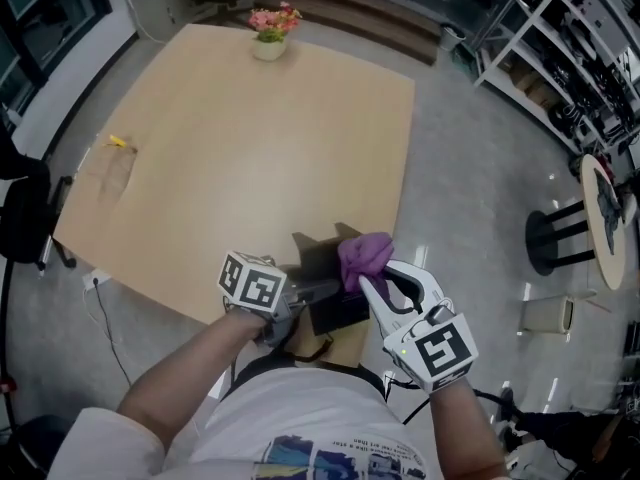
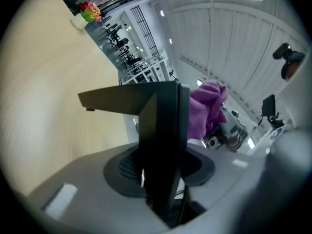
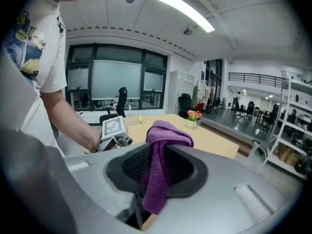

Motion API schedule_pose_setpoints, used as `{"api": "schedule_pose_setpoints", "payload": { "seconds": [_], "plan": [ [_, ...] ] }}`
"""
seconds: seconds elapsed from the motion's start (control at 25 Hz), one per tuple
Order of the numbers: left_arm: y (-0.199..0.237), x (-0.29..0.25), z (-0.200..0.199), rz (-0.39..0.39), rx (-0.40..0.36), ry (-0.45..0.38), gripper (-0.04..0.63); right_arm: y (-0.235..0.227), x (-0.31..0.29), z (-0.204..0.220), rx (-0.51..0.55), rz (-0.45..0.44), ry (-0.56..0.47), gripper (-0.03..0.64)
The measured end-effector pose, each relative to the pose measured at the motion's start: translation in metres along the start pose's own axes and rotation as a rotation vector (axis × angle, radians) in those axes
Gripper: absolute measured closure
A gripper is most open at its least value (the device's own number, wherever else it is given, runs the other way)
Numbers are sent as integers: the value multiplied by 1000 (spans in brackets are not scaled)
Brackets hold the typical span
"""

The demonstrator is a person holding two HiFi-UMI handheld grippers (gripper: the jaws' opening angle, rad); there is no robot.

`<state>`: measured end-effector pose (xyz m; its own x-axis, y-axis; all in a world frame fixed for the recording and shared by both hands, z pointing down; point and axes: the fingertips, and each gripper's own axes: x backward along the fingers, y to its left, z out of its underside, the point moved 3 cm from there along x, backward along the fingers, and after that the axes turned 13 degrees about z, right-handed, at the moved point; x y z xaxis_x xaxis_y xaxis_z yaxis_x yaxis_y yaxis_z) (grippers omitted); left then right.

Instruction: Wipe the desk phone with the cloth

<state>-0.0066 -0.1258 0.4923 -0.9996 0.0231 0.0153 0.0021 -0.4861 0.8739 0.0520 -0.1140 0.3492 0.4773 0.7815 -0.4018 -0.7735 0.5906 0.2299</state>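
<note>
The black desk phone point(image 1: 326, 268) sits at the near edge of the wooden table point(image 1: 250, 148), right in front of the person; no brand or lettering on it can be read. The left gripper point(image 1: 320, 290) is clenched on it: in the left gripper view the phone's dark body rises edge-on between the two pads, which press on it from both sides. The purple cloth point(image 1: 364, 254) lies against the phone's far right corner, pinched by the right gripper point(image 1: 380, 272), whose jaws are closed on a fold while the rest bunches over the tips and hangs down between them. Each gripper carries a cube with black and white square markers, the only clear print here; the picture on the person's white shirt point(image 1: 330, 458) is too blurred to read. Farther off, a small pot of pink flowers point(image 1: 271, 30) stands at the far edge of the table and a small yellow thing point(image 1: 119, 142) lies near its left edge, both well apart from the phone. On the grey floor to the right are a black stool point(image 1: 558, 238) and metal shelves point(image 1: 570, 58)
</note>
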Motion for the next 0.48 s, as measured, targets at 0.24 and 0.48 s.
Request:
{"api": "schedule_pose_setpoints", "payload": {
  "seconds": [0.24,0.48],
  "plan": [
    [-29,2,-7,50,2,-81,416,11,-11,7,29,-55,5,528],
    [-39,17,-19,49,-23,-121,416,27,14,38,2,-73,68,528]
  ]
}}
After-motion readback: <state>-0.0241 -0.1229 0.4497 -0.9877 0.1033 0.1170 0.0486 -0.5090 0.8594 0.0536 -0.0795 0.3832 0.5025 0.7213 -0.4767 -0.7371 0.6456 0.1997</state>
